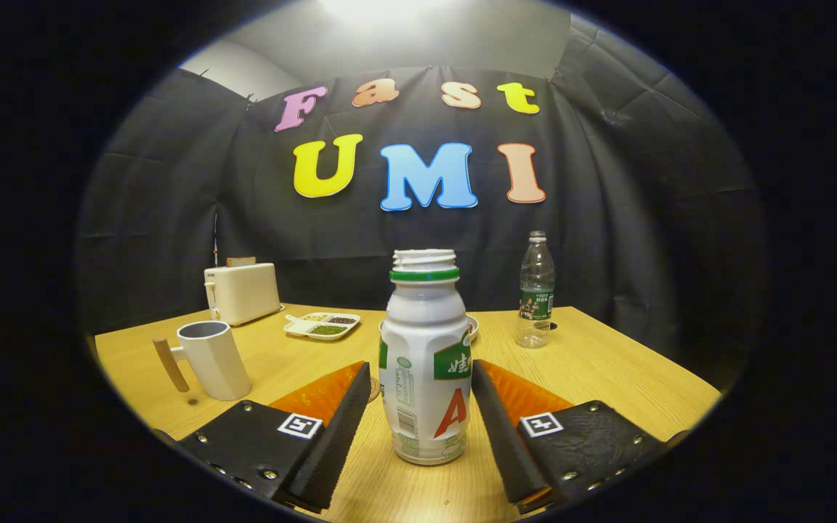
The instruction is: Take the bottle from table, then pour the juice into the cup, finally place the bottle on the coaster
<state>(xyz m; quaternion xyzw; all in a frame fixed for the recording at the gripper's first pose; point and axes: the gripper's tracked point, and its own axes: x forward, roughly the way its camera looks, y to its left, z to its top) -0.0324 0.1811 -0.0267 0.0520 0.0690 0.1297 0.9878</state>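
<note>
The bottle [425, 363] is standing upright on the table [607, 370] at the lower centre of the frame, cap off, neck open. The gripper [422, 407] is sitting around it with its fingers apart: one finger on each side of the bottle's lower body, close to the wall but seemingly not pressing yet (contact on the left is hard to judge). Risk, as judged from here: the fingers are flanking the lower half, so a squeeze on that soft-looking plastic could push juice up through the open neck, and a low hold under a tall body could let it tip during lifting. Uneven closing could also nudge it sideways. The cup [211, 359], with its wooden handle, is waiting at the lower left, well apart from the bottle. Just beyond the left finger a thin edge is peeking out, possibly the coaster [374, 389]. A toaster [242, 292] is sitting at the middle left, a divided tray [322, 325] behind the cup, a plate [472, 327] behind the bottle, and a clear water bottle [535, 290] at the middle right; none is blocking the way to the cup.
</note>
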